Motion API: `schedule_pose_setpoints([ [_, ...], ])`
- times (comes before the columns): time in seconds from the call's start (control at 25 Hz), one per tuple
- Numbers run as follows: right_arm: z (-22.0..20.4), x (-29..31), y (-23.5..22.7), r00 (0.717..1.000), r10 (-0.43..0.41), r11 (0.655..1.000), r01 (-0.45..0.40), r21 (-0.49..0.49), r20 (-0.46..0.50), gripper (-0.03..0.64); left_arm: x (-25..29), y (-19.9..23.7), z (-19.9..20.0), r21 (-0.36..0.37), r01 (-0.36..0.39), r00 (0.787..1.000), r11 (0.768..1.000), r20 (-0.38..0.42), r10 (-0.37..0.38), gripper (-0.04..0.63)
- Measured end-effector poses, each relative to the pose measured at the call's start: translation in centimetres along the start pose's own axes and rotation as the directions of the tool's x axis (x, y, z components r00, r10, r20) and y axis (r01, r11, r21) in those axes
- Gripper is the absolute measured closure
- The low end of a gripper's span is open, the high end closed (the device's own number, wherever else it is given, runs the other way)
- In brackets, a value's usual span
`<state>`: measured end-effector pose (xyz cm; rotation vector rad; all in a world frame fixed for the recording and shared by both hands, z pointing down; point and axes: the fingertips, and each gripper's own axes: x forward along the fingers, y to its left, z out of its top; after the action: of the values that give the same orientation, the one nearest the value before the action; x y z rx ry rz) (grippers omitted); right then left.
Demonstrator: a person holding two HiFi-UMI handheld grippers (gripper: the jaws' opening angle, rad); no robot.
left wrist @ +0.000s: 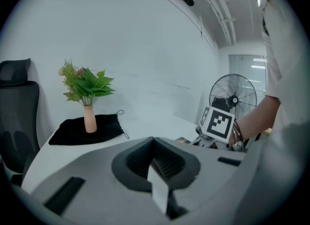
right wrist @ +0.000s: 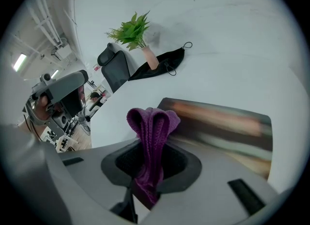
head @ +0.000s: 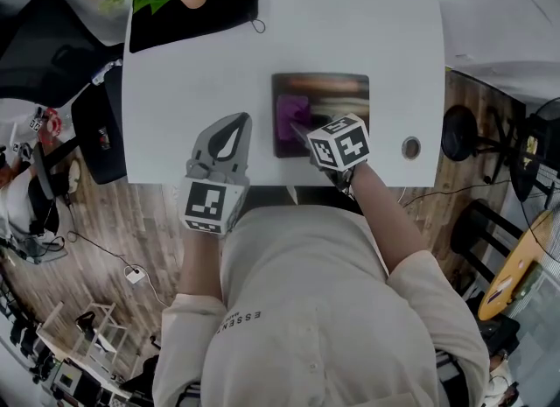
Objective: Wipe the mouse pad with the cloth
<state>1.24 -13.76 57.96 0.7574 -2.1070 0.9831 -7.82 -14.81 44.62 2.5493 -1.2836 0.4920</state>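
Purple cloth (right wrist: 151, 127), clamped in right claw (right wrist: 145, 190)

My right gripper (head: 299, 130) is hiding part of the cloth (head: 285, 119) | mouse pad (right wrist: 227, 122) print is blurring, perhaps stripes

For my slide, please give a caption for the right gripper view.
The right tongs, shut on the purple cloth, at the mouse pad.

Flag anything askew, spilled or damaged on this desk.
Nothing stands out. The dark rectangular mouse pad lies square on the white table, the purple cloth is bunched in the right gripper over it, and the pink vase stands upright.
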Motion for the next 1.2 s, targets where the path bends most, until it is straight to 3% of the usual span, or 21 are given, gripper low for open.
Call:
schedule_pose_setpoints([
  [0.76,-4.6,-7.5,-9.2,0.998,-0.039,0.998,0.037,0.053,0.039,0.526,4.6,-9.1,1.8,0.024,-0.003,1.0,1.0,0.012,0.003,0.594],
  [1.2,-7.5,-11.6,-14.4,0.993,-0.107,0.99,0.103,0.094,0.04,0.526,5.0,-13.0,2.1,0.032,-0.021,0.999,0.999,0.027,0.021,0.594],
])
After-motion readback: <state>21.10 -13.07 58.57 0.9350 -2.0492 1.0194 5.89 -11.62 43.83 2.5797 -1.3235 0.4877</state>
